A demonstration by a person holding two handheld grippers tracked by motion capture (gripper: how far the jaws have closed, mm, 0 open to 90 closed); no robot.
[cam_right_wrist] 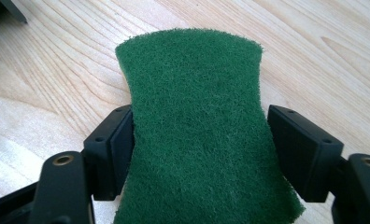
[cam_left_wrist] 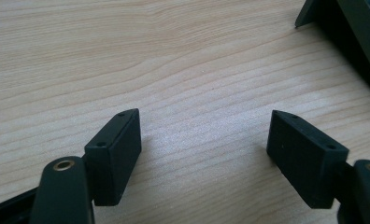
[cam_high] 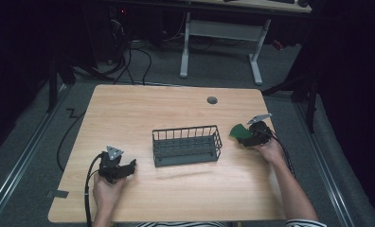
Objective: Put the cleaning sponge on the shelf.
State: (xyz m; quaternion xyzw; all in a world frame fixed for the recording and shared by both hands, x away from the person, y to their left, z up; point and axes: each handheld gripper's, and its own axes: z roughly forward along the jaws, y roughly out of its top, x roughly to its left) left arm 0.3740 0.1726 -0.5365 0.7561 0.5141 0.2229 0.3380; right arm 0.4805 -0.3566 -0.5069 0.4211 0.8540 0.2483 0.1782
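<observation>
wood-grain table (cam_high: 143, 109) | fuzzy green scouring pad (cam_right_wrist: 197, 135) pinched in right tongs (cam_right_wrist: 199, 154)

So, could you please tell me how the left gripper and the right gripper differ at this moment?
The left gripper has open jaws with only bare table between them; the right gripper has a green scouring pad between its jaws, pinched in at the sides. In the high view the left gripper sits left of the wire basket, the right gripper to its right. Both have black jaws and are hand-held.

green scouring pad (cam_right_wrist: 197, 126), edges pinched inward
</observation>
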